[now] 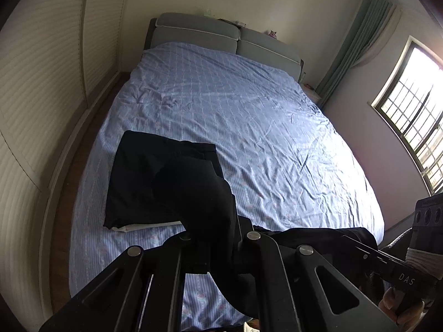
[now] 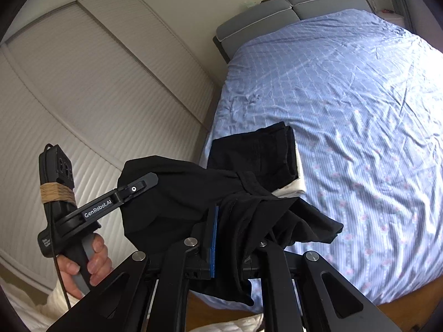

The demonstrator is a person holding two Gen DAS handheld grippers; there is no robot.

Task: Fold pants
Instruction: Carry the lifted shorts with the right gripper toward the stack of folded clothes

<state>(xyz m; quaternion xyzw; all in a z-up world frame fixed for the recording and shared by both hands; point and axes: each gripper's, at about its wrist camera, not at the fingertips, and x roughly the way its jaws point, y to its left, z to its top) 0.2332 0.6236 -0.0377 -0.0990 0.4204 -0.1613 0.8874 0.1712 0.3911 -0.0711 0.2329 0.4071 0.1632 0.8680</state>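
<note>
Your left tongs (image 1: 214,238) and right tongs (image 2: 235,238) each pinch the black pants (image 2: 193,193), lifting them above the foot of the bed (image 1: 249,110). On the bed, just beyond the pants, lies 1 folded black garment (image 1: 138,179) over white cloth (image 2: 293,185).

The black pants (image 2: 177,207) hang bunched in the air over the near edge of the blue-sheeted bed (image 2: 360,110), just short of a folded dark stack (image 2: 257,149).
</note>
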